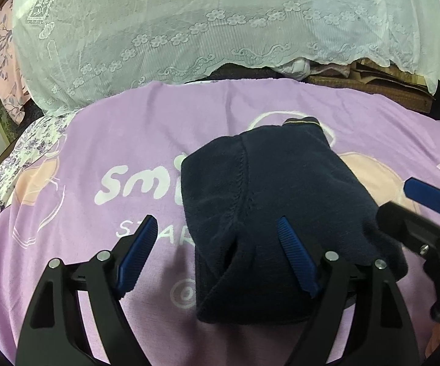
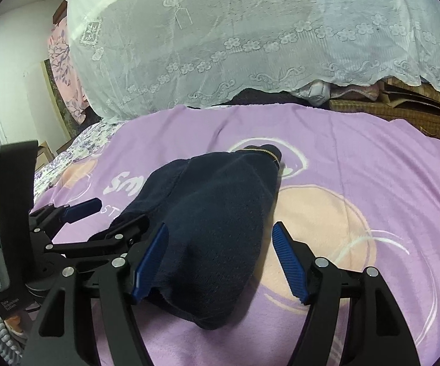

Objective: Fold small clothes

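Purple blanket was spread on the bed, folded navy garment laid on it; left gripper and right gripper were held wide apart, nothing clamped.

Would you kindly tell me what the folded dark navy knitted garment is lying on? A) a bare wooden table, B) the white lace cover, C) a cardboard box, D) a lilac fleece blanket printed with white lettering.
D: the folded dark navy knitted garment rests on the lilac fleece blanket, partly covering its white lettering; the white lace cover lies behind it.
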Available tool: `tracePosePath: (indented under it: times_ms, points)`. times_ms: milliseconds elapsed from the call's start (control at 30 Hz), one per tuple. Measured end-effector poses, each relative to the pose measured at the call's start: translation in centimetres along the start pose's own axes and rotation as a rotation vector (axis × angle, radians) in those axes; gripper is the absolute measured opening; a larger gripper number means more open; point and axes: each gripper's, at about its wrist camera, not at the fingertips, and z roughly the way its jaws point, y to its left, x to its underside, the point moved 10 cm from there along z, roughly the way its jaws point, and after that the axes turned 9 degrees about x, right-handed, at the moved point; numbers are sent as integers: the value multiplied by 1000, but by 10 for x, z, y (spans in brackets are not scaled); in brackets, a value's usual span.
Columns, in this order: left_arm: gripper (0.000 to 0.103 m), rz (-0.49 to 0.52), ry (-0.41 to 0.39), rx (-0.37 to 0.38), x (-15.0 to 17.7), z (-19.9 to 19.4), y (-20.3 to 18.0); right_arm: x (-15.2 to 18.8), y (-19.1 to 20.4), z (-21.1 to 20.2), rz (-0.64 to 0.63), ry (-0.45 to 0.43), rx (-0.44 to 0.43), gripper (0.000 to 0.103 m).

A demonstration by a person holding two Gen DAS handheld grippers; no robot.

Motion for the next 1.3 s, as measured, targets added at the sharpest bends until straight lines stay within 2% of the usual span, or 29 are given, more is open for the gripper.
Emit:
tracePosePath:
  times_ms: [267,633,1300]
  points:
    - [82,-2,57,-6,9,13,2,13,-2,17,8,64,5,71]
    - [82,-14,34,14,6,6,1,8,-3,11,18,44,0,71]
    - [83,-81,76,94,10,12,3,8,-7,13,40,52,-5,75]
